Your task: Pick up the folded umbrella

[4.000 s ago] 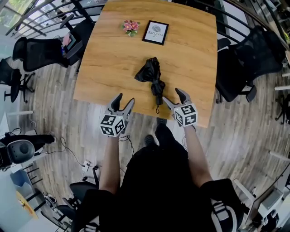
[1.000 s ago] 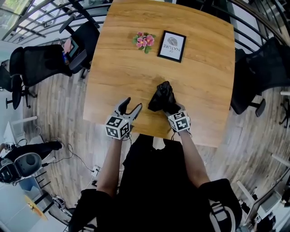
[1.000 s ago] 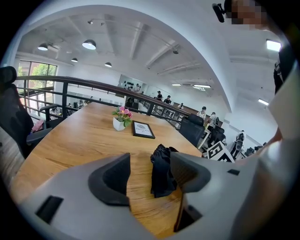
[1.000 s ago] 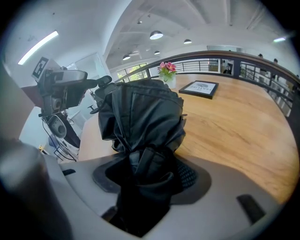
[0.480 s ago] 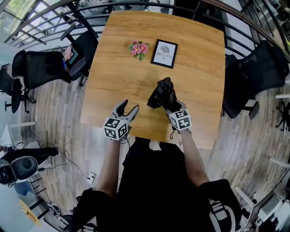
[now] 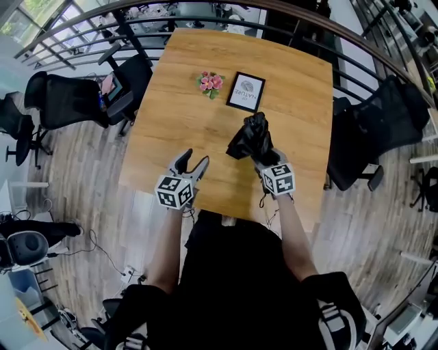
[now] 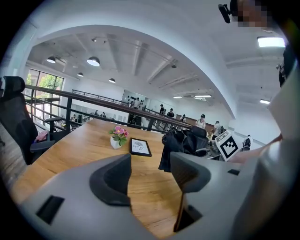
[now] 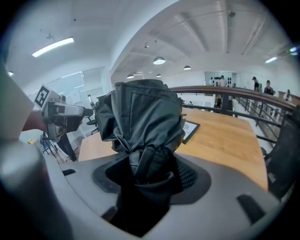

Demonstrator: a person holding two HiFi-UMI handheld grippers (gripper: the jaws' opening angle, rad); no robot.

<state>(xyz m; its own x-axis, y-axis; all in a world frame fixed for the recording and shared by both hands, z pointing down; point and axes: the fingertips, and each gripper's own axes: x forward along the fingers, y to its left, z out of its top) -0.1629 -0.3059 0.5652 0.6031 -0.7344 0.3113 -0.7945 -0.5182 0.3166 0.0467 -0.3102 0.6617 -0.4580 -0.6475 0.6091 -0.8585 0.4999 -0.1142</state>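
Note:
The folded black umbrella (image 6: 252, 139) is off the wooden table (image 6: 205, 130), held upright by its handle end in my right gripper (image 6: 263, 161), whose jaws are shut on it. In the right gripper view the umbrella (image 8: 143, 126) fills the middle, its bunched fabric rising out from between the pads. My left gripper (image 6: 191, 164) hovers over the table's near edge, open with nothing between its fingers. In the left gripper view the umbrella (image 7: 180, 143) hangs to the right, beyond the open jaws, with the right gripper's marker cube (image 7: 228, 144) beside it.
A small pot of pink flowers (image 6: 209, 83) and a framed card (image 6: 246, 91) stand at the table's far side. Black office chairs sit to the left (image 6: 68, 99) and right (image 6: 373, 130). A dark railing (image 6: 205, 7) runs behind the table.
My right gripper has risen with the umbrella, lifting it clear of the tabletop. The left gripper has come up slightly. Four seconds ago the umbrella lay flat on the table between both open grippers.

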